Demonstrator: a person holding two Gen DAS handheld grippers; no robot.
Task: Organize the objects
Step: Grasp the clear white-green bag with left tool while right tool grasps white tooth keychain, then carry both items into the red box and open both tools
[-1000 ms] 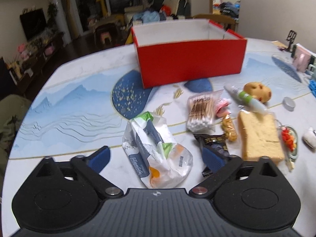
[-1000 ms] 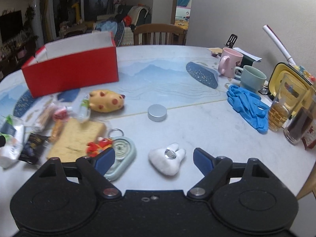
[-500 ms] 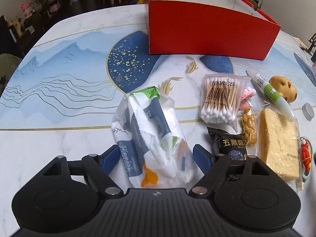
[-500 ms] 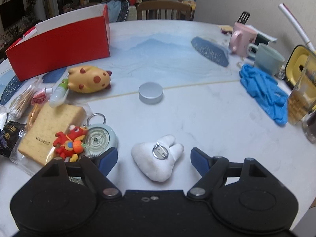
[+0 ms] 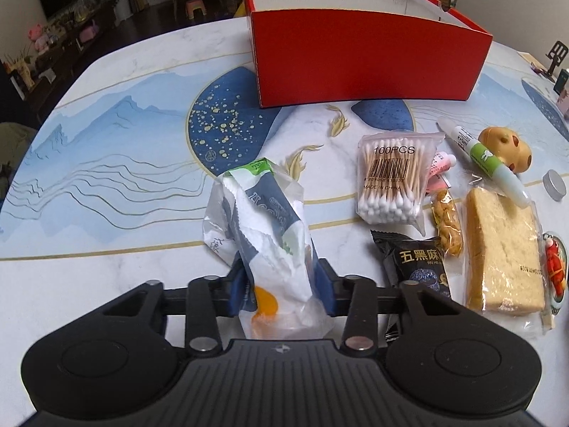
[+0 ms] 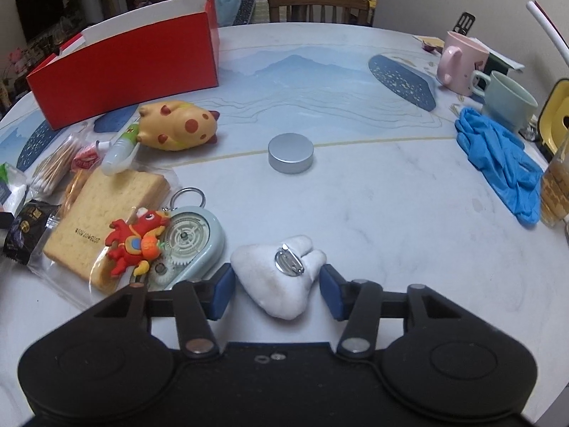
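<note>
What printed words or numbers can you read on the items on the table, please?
"100PCS" and "MADE IN CHINA": clear bag of cotton swabs.
"五黑麻": black foil snack packet.
Barcode digits on the swab bag: too blurred to read.
Print on the wrapped rectangular cracker and the crinkled white-and-blue plastic bag: unreadable.

The box (image 5: 366, 60) stood toward the table's (image 5: 106, 185) far edge, with the swabs (image 5: 393, 178) in front of it, the wrapper (image 5: 270, 242) to their left and the sachet (image 5: 419, 263) nearer the near edge. Right of the swabs lay the tube (image 5: 480, 156), its tip on the biscuit (image 5: 501, 252), and the pig (image 6: 176, 125) lay behind it. Farther right lay the keyring (image 6: 137, 242) and tin (image 6: 291, 152), the brooch (image 6: 281, 281) by the near edge, and the gloves (image 6: 501, 160) and mugs (image 6: 462, 62) by the right edge.
</note>
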